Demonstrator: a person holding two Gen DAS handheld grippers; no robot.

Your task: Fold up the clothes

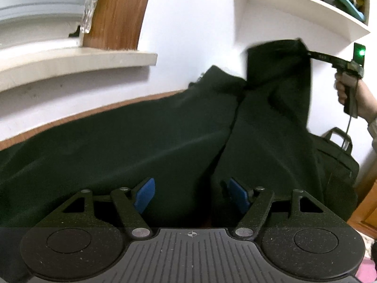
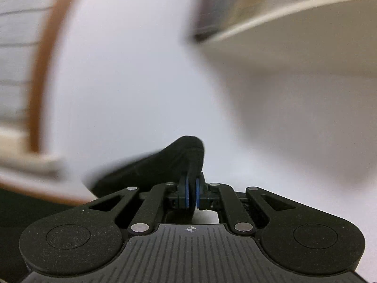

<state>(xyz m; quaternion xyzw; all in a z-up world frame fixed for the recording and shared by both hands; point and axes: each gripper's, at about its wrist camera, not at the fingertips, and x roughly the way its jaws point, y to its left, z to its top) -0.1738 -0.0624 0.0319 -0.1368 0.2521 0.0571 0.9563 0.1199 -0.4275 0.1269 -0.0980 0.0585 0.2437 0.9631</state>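
Observation:
A dark green-black garment [image 1: 141,146] lies spread over a wooden table [image 1: 70,118] and fills the left wrist view. My left gripper [image 1: 192,194] is open just above the cloth, its blue pads [image 1: 145,195] wide apart and empty. My right gripper [image 1: 308,53] shows at the upper right of that view, held in a hand, lifting one end of the garment high off the table. In the right wrist view my right gripper [image 2: 192,193] is shut on a fold of the dark garment [image 2: 165,162], which hangs away to the left.
A white wall and a windowsill [image 1: 77,63] stand behind the table. A white shelf [image 1: 306,7] with books hangs at the upper right. A black bag [image 1: 337,155] sits at the right by the wall. The right wrist view is blurred.

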